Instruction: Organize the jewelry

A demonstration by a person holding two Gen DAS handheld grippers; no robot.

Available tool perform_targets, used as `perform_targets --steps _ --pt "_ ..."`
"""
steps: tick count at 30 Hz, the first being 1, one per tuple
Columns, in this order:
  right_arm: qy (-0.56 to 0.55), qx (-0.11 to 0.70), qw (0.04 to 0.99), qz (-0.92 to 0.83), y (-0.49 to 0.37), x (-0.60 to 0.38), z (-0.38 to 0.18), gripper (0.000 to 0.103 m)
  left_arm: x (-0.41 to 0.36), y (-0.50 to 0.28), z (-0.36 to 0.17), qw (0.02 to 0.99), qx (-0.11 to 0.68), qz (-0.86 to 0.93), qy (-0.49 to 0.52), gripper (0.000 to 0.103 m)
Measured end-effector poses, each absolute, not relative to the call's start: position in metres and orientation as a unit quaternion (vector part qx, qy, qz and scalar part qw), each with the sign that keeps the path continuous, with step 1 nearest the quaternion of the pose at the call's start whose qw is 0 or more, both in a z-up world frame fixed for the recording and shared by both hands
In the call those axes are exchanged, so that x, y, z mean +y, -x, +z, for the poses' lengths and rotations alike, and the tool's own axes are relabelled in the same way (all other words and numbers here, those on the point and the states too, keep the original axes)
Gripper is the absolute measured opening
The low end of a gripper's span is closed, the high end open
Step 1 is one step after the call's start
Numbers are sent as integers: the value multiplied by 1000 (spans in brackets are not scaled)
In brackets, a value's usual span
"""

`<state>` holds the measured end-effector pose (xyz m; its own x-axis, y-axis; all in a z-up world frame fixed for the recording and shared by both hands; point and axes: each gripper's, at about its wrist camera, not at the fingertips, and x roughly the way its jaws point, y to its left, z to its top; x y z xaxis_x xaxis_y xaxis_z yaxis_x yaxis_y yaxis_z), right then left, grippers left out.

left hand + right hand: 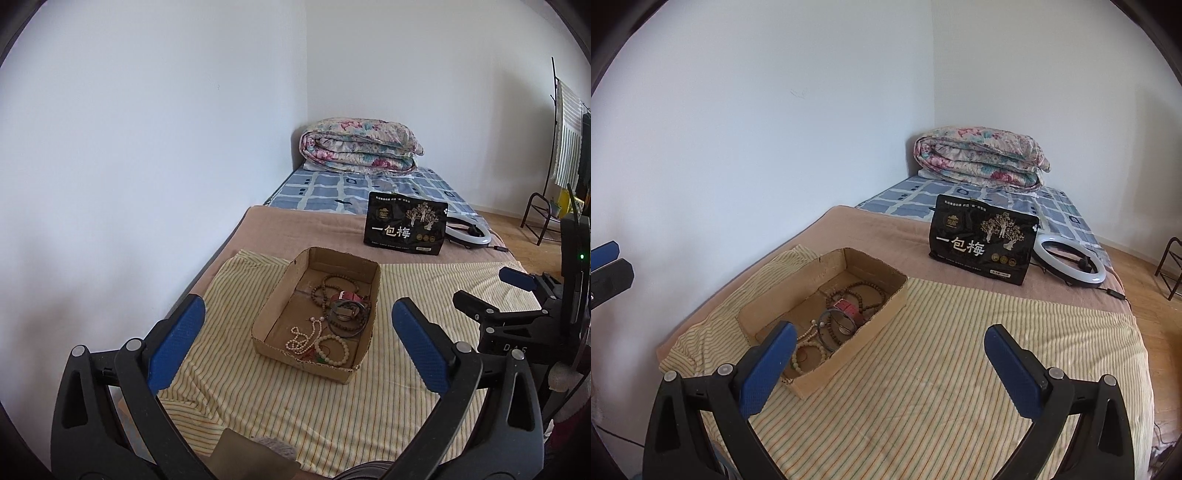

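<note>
Several strings of jewelry lie together in your cardboard box [369, 291], nothing left out on the striped cloth [295, 406].

You have dark wooden beads [334, 286], a red-strapped watch [345, 297], dark bangles [347, 314] and pale bead bracelets [306, 338] heaped toward the box's right and near end, overlapping and not sorted apart. By the look of it, gathering is done; any untangling or arranging inside the box is what remains. Your left gripper [295, 339] stands wide with nothing between its blue pads, the box framed between them but farther off. Your right gripper [886, 363] is equally wide and empty, over bare cloth just right of the box. Behind, on the bed, a black pouch [404, 229] reads "一包梅"; its smaller print is too fine to read. The right gripper's body shows "DAS" in the left view.
</note>
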<state>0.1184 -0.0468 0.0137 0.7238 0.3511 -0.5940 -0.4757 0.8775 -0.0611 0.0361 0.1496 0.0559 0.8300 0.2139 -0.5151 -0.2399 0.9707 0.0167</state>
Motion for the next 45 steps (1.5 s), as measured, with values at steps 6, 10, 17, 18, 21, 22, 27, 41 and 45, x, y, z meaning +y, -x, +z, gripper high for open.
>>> perform_targets --steps 6,10,17,18,21,22,27,41,45 --pt "94 289 928 215 -120 -57 19 103 150 -35 55 955 270 119 26 103" --pt "91 285 930 215 -119 -58 20 103 150 -33 52 955 270 124 22 103" --pt "92 285 930 215 -119 -56 19 103 150 -33 52 954 272 127 16 103" --pt "91 285 930 215 -119 -56 19 103 150 -33 52 954 271 128 17 103" --pt "90 285 930 215 -119 -56 19 103 151 -34 53 954 270 129 16 103" --pt "88 285 930 215 -119 -56 19 103 151 -33 53 954 270 129 16 103" --pt "85 284 931 213 -120 -55 19 103 150 -33 55 954 269 131 13 103" --pt "85 284 931 213 -120 -56 19 103 148 -33 54 954 269 131 13 103" --pt "84 284 931 213 -121 -58 20 103 149 -34 54 954 269 132 12 103"
